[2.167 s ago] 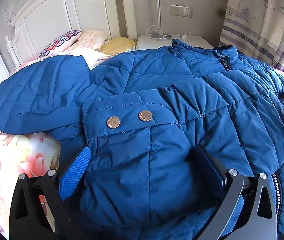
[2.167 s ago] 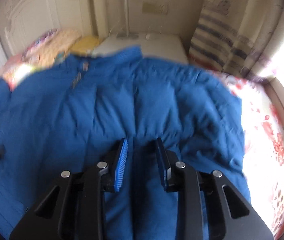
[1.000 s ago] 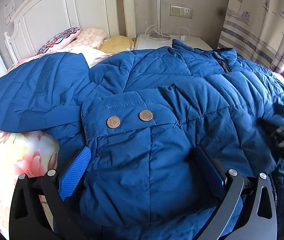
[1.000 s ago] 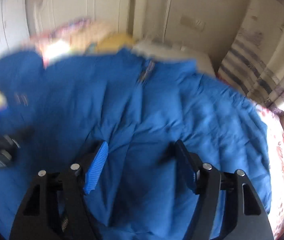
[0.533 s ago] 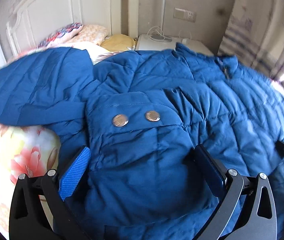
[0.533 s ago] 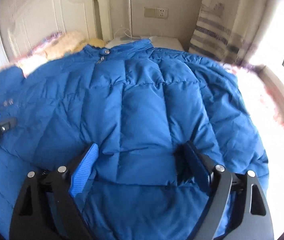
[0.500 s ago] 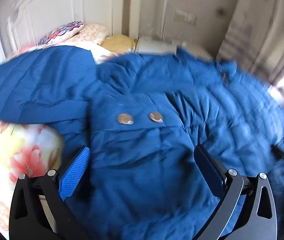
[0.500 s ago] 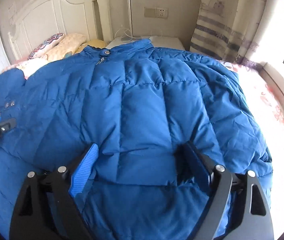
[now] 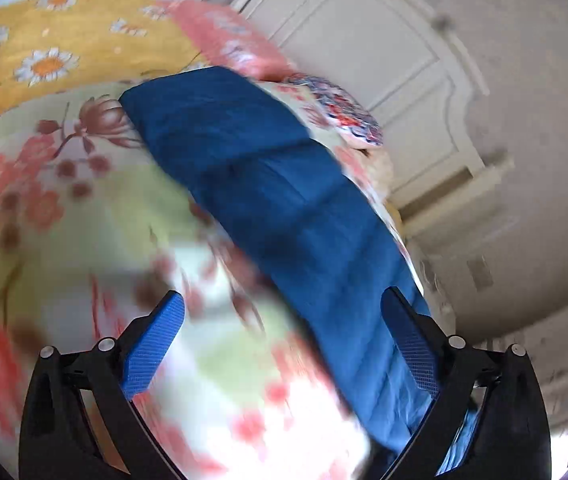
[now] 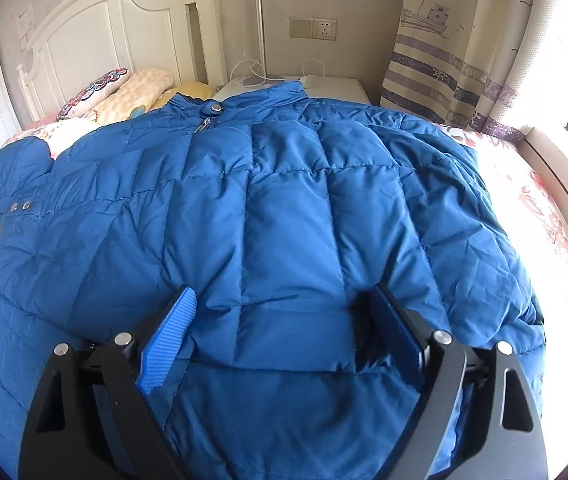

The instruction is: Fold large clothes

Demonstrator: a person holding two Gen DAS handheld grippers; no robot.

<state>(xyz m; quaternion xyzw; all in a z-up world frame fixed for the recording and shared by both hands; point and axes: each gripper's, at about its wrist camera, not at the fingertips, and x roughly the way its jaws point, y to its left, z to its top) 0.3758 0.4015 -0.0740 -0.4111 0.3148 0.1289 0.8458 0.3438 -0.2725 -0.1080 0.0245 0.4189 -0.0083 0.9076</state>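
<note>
The right wrist view is showing the blue quilted jacket (image 10: 284, 216) lying spread across the bed, its collar toward the upper centre of the frame near the white nightstand (image 10: 323, 84) and its hem reaching the bottom edge. The right gripper (image 10: 284, 336) is sitting low in the frame with its jaws wide apart, having just been opening; a fold of the jacket is bulging up between the blue pads (image 10: 168, 344), and whether the pads are pressing on it is not clear — they appear to be resting beside the fabric. Only this view is showing the headboard (image 10: 96, 36), the pillows (image 10: 124, 92), the wall socket (image 10: 311, 28) and the striped curtain (image 10: 443, 48). The left wrist view is rolled and heavily blurred. It is showing one sleeve (image 9: 276, 200) of the jacket running from upper centre to lower right, and the floral bedsheet (image 9: 84, 208) filling the left half, with a yellow daisy-print cover (image 9: 64, 48) at upper left — neither the sheet's extent nor that cover is appearing in the other view. The left gripper (image 9: 284, 344) is standing with jaws apart, having just been closing slightly, with blurred sheet and the sleeve's edge between them; contact cannot be judged. The sleeve's lower end is being cut off behind the gripper's right finger.
</note>
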